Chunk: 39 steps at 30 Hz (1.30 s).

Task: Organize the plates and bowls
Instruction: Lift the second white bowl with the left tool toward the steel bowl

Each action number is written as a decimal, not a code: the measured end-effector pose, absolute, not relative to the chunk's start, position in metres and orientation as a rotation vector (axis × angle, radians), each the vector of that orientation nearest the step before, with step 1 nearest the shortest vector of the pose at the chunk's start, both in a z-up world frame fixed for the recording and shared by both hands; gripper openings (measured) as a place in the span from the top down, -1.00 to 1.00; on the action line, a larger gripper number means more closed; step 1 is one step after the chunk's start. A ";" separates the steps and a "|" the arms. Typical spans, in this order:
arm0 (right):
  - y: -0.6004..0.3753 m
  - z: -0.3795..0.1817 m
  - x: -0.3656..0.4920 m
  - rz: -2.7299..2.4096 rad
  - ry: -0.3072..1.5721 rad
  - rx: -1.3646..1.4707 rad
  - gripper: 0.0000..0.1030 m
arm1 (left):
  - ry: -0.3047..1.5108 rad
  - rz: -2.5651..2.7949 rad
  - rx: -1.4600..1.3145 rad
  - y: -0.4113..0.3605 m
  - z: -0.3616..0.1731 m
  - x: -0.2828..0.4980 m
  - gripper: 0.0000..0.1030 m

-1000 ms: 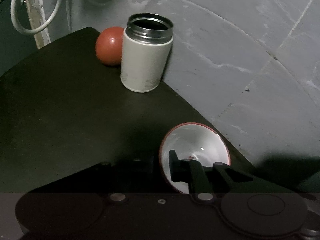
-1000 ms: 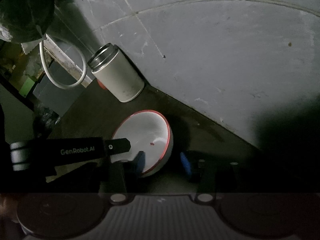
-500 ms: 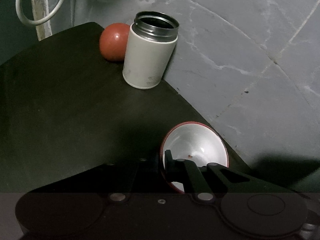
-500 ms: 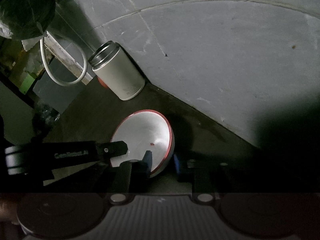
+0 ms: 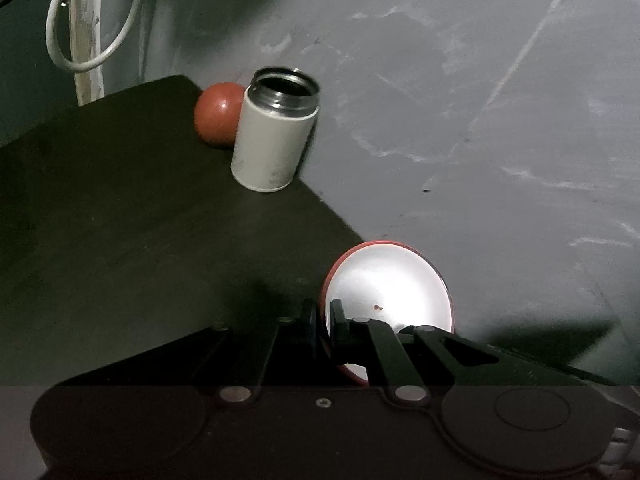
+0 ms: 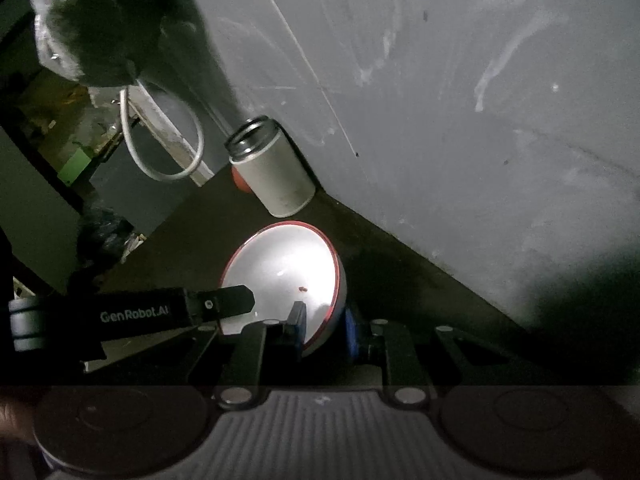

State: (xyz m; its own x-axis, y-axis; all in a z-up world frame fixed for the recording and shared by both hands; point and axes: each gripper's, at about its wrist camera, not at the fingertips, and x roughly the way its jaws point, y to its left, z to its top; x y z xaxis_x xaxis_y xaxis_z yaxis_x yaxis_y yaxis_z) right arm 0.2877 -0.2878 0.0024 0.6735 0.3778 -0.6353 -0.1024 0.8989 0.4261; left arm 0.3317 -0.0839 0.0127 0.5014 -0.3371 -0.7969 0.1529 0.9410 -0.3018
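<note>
A white cable loop [image 5: 90, 32] hangs by a pale post beyond the far left corner of the dark table [image 5: 120, 220]. A red ball [image 5: 218, 114] sits near the table's far edge, touching the wall side of a white canister [image 5: 276, 140]. The canister stands upright, lid off, with a metal threaded neck, at the edge that meets the grey wall [image 5: 480, 120].

Further right along the same wall-side edge is the bowl [image 5: 390, 288]: white inside, red rim, tilted with its opening toward the cameras. A small red speck lies on its inner surface.

The left gripper [image 5: 325, 320] is closed to a narrow gap on the bowl's left rim, one finger inside and one outside. In the right wrist view, this gripper enters from the left and its black tip overlaps the bowl [image 6: 284, 268].

The right gripper [image 6: 324, 330] straddles the near-right rim of the bowl, one blue pad inside and one outside. Whether the pads press the wall cannot be determined.
</note>
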 end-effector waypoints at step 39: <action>-0.327 0.024 0.120 0.297 0.830 0.302 0.56 | 1.052 -0.458 -0.232 -0.087 0.026 0.173 0.88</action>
